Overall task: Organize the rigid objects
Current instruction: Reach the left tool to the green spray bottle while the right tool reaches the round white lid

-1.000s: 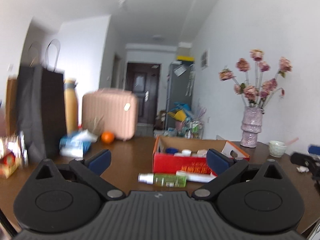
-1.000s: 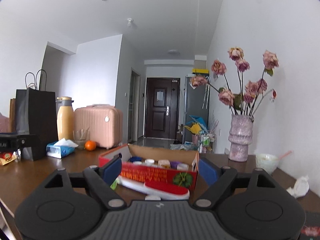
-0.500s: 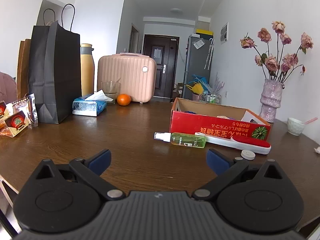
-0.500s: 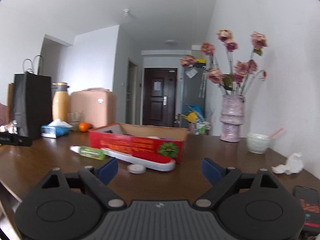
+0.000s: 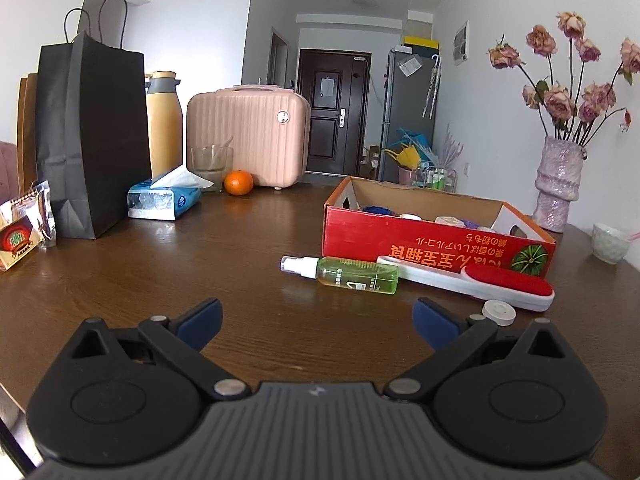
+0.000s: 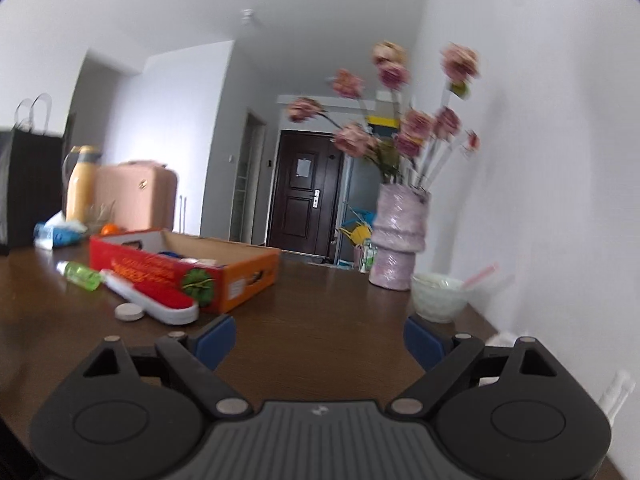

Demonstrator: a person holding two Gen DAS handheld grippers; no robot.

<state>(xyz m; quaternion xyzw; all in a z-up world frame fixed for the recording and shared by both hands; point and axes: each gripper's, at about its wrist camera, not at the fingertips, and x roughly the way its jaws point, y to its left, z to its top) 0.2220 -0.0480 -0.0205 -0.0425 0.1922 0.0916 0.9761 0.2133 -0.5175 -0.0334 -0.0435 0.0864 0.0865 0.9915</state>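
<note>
Swung right off the red cardboard box (image 6: 160, 276), right hand-held gripper (image 6: 316, 338) spread further, empty; next, reaching for the green spray bottle (image 5: 356, 278).

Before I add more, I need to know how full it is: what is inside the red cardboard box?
Inside the red cardboard box only tops show: something blue and pale round lids. The front wall hides the floor.

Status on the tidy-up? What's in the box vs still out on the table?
Done: several small items already sit in the red box. In hand: nothing; left gripper and right gripper are both open and empty. Left: green spray bottle, red-and-white brush and round white cap lie on the table in front of the box.
</note>
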